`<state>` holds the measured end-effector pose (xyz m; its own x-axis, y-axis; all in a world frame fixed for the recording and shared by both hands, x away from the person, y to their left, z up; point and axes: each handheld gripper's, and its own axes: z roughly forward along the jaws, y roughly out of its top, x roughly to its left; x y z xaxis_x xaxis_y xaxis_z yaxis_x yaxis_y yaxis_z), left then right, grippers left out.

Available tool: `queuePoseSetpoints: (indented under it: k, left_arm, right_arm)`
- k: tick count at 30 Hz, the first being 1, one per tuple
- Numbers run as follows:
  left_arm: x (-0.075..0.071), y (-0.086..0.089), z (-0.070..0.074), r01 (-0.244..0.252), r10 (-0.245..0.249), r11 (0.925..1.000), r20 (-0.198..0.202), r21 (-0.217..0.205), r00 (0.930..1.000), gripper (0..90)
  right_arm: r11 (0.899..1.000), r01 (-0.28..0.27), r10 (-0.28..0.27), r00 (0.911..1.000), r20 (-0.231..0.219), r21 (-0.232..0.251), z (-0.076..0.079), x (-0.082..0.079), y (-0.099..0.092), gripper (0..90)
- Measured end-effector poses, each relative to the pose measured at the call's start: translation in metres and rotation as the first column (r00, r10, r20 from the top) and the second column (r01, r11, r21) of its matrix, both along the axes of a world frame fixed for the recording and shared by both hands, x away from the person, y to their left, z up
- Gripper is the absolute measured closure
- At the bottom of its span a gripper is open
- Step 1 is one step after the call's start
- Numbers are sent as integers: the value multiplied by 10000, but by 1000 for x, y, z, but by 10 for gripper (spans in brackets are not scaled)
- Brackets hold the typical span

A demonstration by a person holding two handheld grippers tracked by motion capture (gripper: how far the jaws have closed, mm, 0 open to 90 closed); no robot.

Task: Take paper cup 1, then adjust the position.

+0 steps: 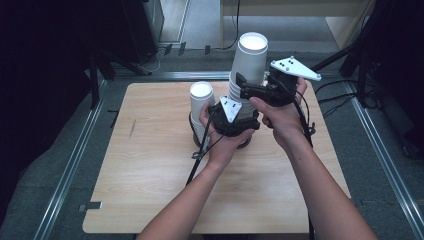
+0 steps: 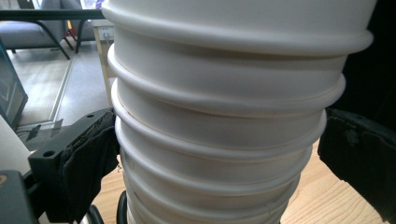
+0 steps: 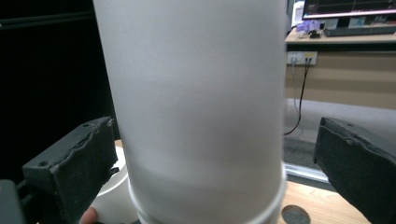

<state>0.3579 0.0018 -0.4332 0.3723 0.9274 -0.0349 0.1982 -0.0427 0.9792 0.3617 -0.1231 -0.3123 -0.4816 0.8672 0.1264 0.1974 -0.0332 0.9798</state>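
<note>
The right gripper is standing with its black padded jaws spread wide, and a tall white paper cup is sitting between them; in the right gripper view a gap is showing on the right side, while the left pad is lying just beside the wall, so nothing is being squeezed. That cup is sitting as the top one of a tall stack of nested white paper cups, its open mouth facing up and showing a white inside with nothing in it that I can see.

Lower down, the left gripper is reaching around the same stack, where the rolled rims are crowding one above another. Its left pad is lying against the rims and its right pad is sitting at their edge, so the jaws are clasping the lower cups.

Just beside the stack, on the person's left, a shorter stack of white paper cups is standing upright, its mouth also open and white inside. Both stacks are resting near the middle of the pale wooden table, with the person's forearms coming in from the near edge. A small round dark mark is showing on the tabletop.
</note>
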Motion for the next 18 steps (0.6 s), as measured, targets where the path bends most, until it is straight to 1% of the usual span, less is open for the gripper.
queuePoseSetpoints:
  k: [2, 4, 5, 6, 8, 9, 10, 12, 18]
  left_arm:
    - [0, 0, -1, 6, -6, 10000, -18, 14, 10000, 0]
    - [0, 1, -1, 9, -9, 10000, 10, 29, 10000, 0]
    - [0, 1, -1, -18, 18, 10000, 43, 34, 10000, 1]
    - [0, 1, -1, -18, 18, 10000, 43, 34, 10000, 24]
    - [0, 2, -1, -54, 54, 10000, 118, -6, 9999, 32]
    - [0, 2, -1, -40, 39, 10000, 135, 26, 9999, 34]
    - [0, 2, 0, -32, 31, 10000, 141, 35, 9999, 35]
    - [-1, 2, 0, -31, 30, 10000, 146, 37, 9999, 37]
    - [-1, 2, 0, -68, 68, 10000, 124, 20, 9999, 41]
  right_arm:
    - [9999, -44, 46, 9999, -89, 156, -2, 6, 2, 11]
    - [9998, -83, 84, 9999, -105, 156, -2, 8, 3, 13]
    - [9997, -207, 208, 9996, -178, 97, -4, 10, 5, 18]
    - [9997, -207, 208, 9996, -178, 97, -4, 10, 5, 18]
    - [9998, -207, 208, 9996, -180, 61, -6, 11, 6, 19]
    - [9994, -292, 296, 9994, -203, 201, -6, 13, 7, 44]
    - [9994, -264, 268, 9994, -200, 235, -6, 13, 7, 60]
    - [9990, -337, 345, 9991, -254, 303, -6, 14, 7, 64]
    - [9994, -278, 284, 9992, -272, 222, -7, 15, 9, 71]
